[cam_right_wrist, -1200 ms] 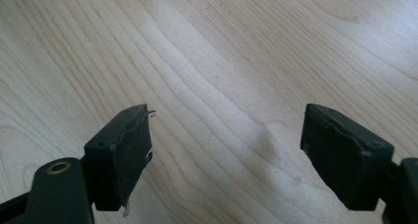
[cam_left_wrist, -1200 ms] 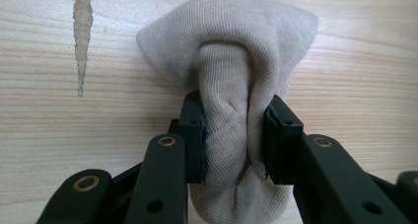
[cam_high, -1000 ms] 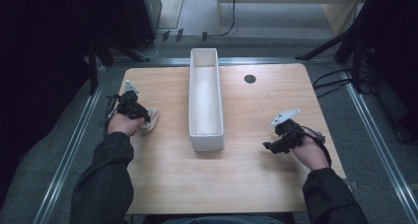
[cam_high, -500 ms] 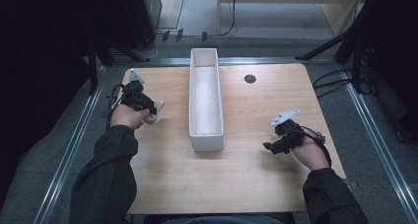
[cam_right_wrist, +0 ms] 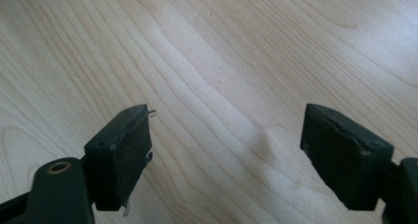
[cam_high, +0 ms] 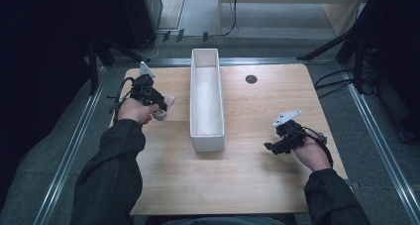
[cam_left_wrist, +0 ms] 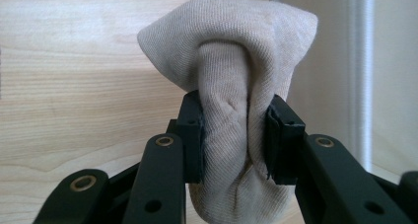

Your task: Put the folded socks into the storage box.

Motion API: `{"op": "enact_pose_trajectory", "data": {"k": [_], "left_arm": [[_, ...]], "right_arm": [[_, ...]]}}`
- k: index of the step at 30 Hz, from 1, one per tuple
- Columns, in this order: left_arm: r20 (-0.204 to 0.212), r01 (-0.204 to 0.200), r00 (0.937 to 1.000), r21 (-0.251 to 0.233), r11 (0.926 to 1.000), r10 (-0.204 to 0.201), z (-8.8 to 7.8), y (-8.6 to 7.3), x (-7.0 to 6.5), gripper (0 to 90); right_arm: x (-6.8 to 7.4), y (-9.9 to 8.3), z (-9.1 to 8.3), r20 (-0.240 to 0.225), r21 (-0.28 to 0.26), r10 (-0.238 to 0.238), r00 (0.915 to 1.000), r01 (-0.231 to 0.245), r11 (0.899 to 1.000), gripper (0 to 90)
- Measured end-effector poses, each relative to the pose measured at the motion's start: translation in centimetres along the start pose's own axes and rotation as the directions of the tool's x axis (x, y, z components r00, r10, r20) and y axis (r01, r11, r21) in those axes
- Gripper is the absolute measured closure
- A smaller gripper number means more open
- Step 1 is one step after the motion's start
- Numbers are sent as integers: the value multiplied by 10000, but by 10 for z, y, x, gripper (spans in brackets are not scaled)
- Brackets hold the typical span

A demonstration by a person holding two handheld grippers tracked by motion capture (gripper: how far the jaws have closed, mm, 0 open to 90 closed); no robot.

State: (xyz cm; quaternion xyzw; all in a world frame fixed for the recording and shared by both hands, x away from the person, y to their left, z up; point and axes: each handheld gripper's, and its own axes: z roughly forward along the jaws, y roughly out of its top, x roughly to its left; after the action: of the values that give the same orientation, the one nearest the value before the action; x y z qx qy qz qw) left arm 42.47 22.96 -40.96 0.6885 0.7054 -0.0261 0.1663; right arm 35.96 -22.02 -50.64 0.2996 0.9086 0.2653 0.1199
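Observation:
My left gripper (cam_high: pixel 157 105) is shut on a bunched beige sock (cam_high: pixel 165 107), held above the table left of the white trough (cam_high: pixel 206 136). In the left gripper view the sock (cam_left_wrist: pixel 231 110) is pinched between the two black jaws of my left gripper (cam_left_wrist: pixel 235 130), and its folded top bulges above them. The trough's white wall (cam_left_wrist: pixel 389 86) shows at that view's right side. My right gripper (cam_high: pixel 270 146) rests low over the wood at the table's right, jaws wide apart. In the right gripper view my right gripper (cam_right_wrist: pixel 226 145) is open with bare wood between its fingers.
The long narrow white trough runs front to back along the table's middle, with nothing visible inside. A round dark cable hole (cam_high: pixel 251 79) sits at the back right of the wooden table (cam_high: pixel 237 175). Metal rails (cam_high: pixel 74 150) flank the table, and cables lie on the floor beyond.
My left gripper, holding the sock, has lifted and moved away from me and toward the trough. The right gripper has stayed where it was, open.

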Motion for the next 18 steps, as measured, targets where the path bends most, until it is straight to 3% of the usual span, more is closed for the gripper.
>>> {"op": "enact_pose_trajectory", "data": {"k": [4,11,18], "left_arm": [[113,-39,9999,-101,9999,40,-4,2,-11,651],[319,-488,9983,-78,9988,490,-5,4,-33,651],[508,-536,9972,-136,9985,542,-4,7,-49,650]], "right_arm": [[0,0,1,17,1,-92,10000,92,10000,196],[0,0,1,-40,67,-38,10000,39,10000,196],[0,-1,1,-44,76,-29,10000,30,10000,196]]}}
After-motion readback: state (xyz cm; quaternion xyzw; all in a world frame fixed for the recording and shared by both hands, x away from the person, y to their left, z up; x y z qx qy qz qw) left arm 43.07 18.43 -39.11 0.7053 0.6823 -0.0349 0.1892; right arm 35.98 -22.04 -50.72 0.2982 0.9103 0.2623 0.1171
